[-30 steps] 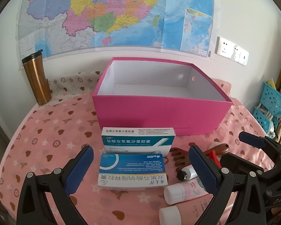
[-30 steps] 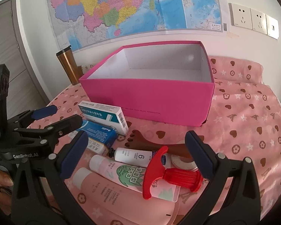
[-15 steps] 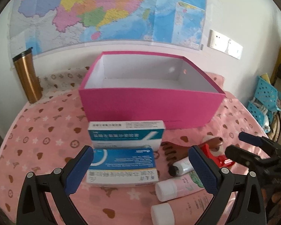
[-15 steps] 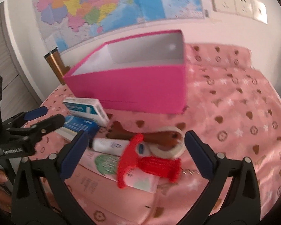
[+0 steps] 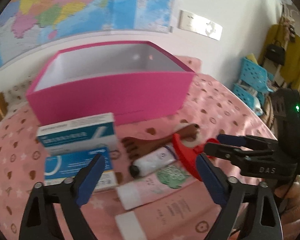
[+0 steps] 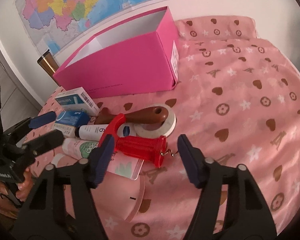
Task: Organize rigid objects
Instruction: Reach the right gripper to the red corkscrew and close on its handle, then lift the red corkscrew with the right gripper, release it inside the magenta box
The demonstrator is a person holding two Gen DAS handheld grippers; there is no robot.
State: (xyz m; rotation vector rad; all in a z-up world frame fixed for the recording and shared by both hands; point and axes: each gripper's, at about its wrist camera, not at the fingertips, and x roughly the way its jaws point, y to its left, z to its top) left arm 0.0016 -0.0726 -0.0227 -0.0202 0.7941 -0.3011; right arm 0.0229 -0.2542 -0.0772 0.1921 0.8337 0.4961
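Tabletop: a pink cloth (image 6: 250, 104) with hearts and stars covers it; my right view shows wide bare cloth from 1 to 4 o'clock, my left view shows little of that.
Pink box (image 5: 110, 96): open-topped, white inside, nothing visible in it; it stands at 12 o'clock beyond the clutter in my left view and at 11 o'clock in my right view, whose end label only that view shows.
Map (image 5: 80, 6): on the wall behind the box, at 12 o'clock.
Blue baskets (image 5: 252, 80): only my left view shows them, at 3 o'clock past the cloth's edge.
Metal tumbler (image 6: 48, 65): at 10 o'clock beside the box's far corner.
Medicine cartons: a white-and-teal carton (image 5: 78, 136) lies just before the box, with a blue carton (image 5: 70, 166) nearer me.
Tubes: a pale pink tube (image 5: 160, 182) and a white tube (image 5: 156, 160) lie between my left jaws.
Red corkscrew (image 6: 138, 144): it lies between my right jaws, over the tubes, its metal worm pointing toward 3 o'clock.
Brown handle (image 6: 146, 116): it rests on a white tape roll (image 6: 160, 128) at 12 o'clock from my right jaws.
Left gripper (image 5: 150, 178): jaws closing, pads pressing nothing, left pad over the blue carton.
Right gripper (image 6: 144, 156): jaws closing around the corkscrew, not yet clamped.
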